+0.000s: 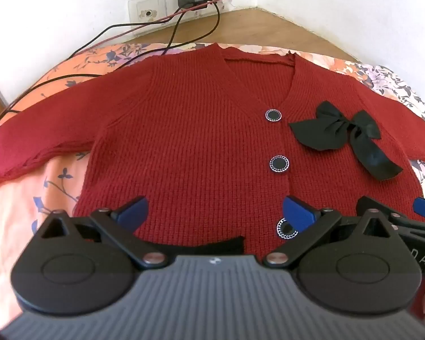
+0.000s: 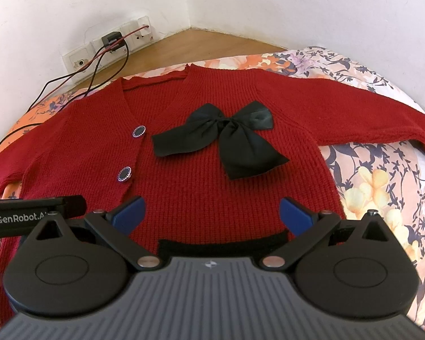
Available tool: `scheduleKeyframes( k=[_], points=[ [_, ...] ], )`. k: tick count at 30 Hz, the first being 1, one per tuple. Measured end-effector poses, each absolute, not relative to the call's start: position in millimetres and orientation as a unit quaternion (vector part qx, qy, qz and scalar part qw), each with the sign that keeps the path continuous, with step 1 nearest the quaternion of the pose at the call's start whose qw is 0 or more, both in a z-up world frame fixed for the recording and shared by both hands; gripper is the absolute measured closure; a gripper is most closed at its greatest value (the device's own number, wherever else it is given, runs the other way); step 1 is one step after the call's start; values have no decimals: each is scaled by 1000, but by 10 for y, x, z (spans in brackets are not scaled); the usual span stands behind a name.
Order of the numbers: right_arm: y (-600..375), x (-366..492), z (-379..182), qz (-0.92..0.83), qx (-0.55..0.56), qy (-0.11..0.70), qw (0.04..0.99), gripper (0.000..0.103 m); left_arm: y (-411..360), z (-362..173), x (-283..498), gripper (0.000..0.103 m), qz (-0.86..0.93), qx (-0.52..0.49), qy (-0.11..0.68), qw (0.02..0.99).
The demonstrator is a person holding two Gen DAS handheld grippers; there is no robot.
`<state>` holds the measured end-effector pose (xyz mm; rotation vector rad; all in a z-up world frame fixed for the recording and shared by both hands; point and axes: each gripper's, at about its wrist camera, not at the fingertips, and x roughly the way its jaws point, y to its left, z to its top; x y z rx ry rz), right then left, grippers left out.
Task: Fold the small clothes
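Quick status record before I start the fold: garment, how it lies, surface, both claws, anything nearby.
garment: red knit cardigan with a black bow and round dark buttons
lay: flat, front up, buttoned, both sleeves spread out sideways, not yet folded
surface: floral bedsheet
left claw: open, over the hem, holding nothing
right claw: open, over the hem, holding nothing
nearby: cables trail from a wall socket strip onto the sheet's far edge
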<state>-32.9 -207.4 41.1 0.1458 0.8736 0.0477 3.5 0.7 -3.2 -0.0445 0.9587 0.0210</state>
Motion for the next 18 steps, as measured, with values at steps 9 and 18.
scheduleKeyframes(
  k=[9,18],
  points=[
    [-2064,-334,412,24,70,423,903,0,18,-38,36,0,10,-23,462,887],
    [-2065,-344,402,24,72,425,902,0,30,-44,28,0,9,-24,463,886]
  ],
)
